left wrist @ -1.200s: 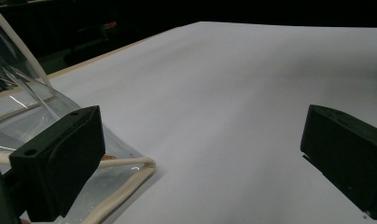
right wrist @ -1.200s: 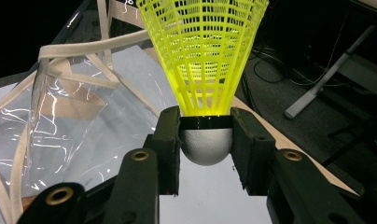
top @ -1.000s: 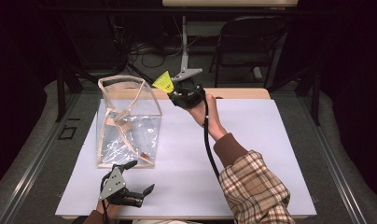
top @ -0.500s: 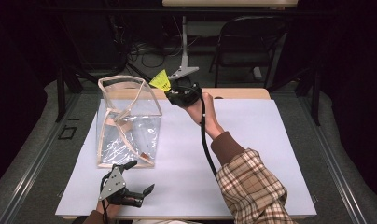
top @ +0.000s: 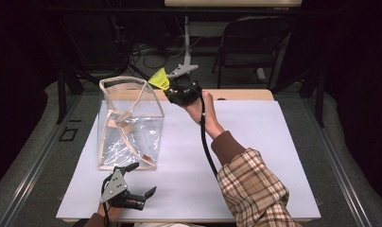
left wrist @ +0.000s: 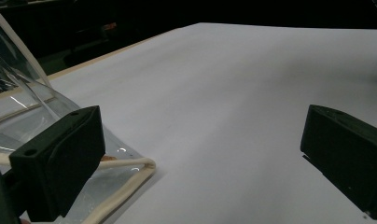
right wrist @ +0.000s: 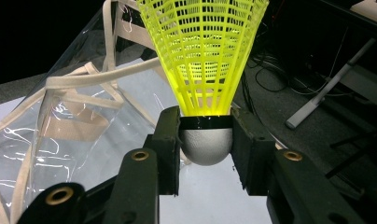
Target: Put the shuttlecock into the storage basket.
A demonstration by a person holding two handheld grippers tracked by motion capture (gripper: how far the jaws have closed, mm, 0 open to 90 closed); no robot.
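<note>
Right gripper (right wrist: 206, 140) is reached far forward, jaws pinching the shuttlecock (right wrist: 206, 70) by its cork, clear bag (top: 130, 123) just beside. Left gripper (top: 132, 191) rests low on the worktop (top: 255, 142), jaws spread wide, bag's corner beside one jaw

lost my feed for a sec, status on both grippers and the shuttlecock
Right gripper shut on shuttlecock, beside the clear bag's top corner. Left gripper open, low on the table. Nothing in the way.

Your left hand (top: 108, 213) was cut off by the high view's bottom edge, as was your plaid sleeve (top: 255, 189). The shuttlecock (right wrist: 203, 56) ran past the top of the right gripper view, its skirt's rim unseen. The clear bag (left wrist: 18, 107) was cropped at left.
</note>
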